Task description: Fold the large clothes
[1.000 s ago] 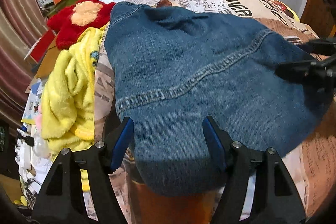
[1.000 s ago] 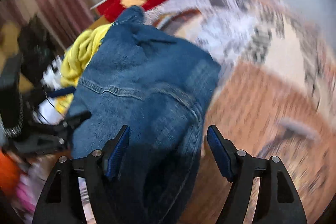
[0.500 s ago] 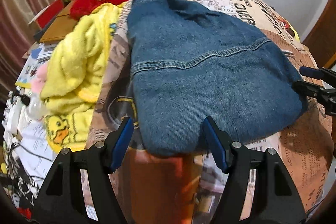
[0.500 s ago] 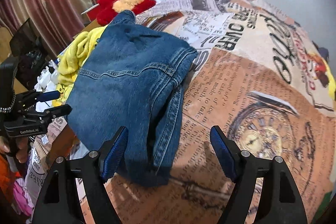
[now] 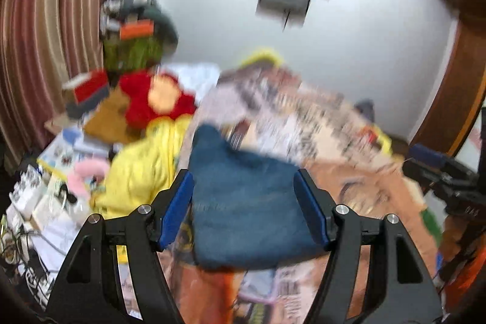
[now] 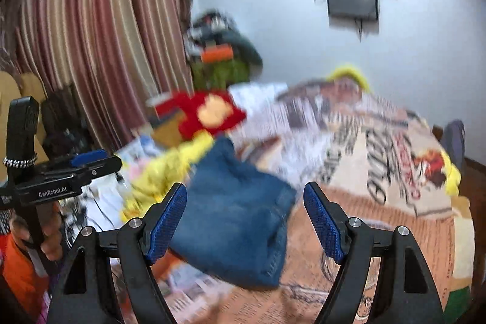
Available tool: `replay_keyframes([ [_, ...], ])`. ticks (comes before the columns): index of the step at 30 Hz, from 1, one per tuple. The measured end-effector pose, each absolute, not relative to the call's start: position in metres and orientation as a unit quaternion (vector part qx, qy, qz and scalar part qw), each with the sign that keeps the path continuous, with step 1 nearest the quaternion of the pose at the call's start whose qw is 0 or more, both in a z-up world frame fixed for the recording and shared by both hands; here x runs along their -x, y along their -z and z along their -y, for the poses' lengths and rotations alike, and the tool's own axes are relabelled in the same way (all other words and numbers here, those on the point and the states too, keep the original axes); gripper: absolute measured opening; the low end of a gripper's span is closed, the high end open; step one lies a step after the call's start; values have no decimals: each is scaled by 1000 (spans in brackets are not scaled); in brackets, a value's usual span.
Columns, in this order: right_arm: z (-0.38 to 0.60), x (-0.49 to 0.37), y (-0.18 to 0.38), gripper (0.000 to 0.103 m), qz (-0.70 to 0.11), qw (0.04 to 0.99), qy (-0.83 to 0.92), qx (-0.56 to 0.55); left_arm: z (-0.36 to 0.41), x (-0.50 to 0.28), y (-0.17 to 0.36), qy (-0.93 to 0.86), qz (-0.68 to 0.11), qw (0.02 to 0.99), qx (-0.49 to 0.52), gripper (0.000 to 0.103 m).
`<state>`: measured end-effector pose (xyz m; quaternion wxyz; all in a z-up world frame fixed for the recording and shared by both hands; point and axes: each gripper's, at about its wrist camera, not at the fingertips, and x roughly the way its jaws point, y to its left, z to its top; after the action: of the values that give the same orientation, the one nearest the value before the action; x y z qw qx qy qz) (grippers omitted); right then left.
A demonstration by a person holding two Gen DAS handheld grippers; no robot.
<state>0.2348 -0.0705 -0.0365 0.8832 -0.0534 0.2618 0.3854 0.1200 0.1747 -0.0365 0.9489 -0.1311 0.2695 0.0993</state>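
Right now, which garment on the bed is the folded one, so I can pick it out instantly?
Start at the bed with the newspaper-print cover. Near its front left part lies a compact folded blue denim garment. Beside it a fluffy yellow garment lies crumpled, with a red plush toy beyond; only the denim is blue, flat and stitched at its seams.

Both grippers' fingers (image 5: 179, 211) (image 6: 322, 220) spread apart, gripping nothing.

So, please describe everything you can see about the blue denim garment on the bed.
The blue denim garment is folded into a compact, thick bundle with stitched seams along its right edge. It lies flat on the newspaper-print bedcover, its left side beside a yellow fleece garment. Neither claw touches it. Motion blur hides finer details.
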Motion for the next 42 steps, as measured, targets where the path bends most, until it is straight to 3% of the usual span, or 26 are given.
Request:
replay_keyframes([
  [6, 78, -190, -3, 77, -194, 895, -401, 28, -149, -80, -13, -88, -173, 974, 120, 68],
  [13, 83, -144, -17, 77, -155, 900, -406, 32, -121, -40, -29, -113, -121, 983, 77, 68],
  [15, 83, -132, -17, 78, -146, 906, -395, 39, -116, -35, -29, -129, -116, 983, 67, 70],
  [18, 84, -120, -17, 78, -139, 915, -375, 45, -110, -30, -28, -149, -114, 981, 58, 92],
  [20, 84, -117, -16, 79, -143, 919, -366, 46, -109, -27, -27, -157, -111, 980, 55, 95],
  [24, 87, -113, -14, 95, -146, 922, -357, 42, -112, -26, -24, -161, -115, 978, 61, 101],
  [28, 90, -110, -12, 103, -139, 930, -337, 36, -117, -24, -23, -164, -117, 977, 71, 102],
  [42, 93, -113, -11, 103, -134, 938, -317, 32, -119, -21, -17, -167, -124, 975, 81, 103],
])
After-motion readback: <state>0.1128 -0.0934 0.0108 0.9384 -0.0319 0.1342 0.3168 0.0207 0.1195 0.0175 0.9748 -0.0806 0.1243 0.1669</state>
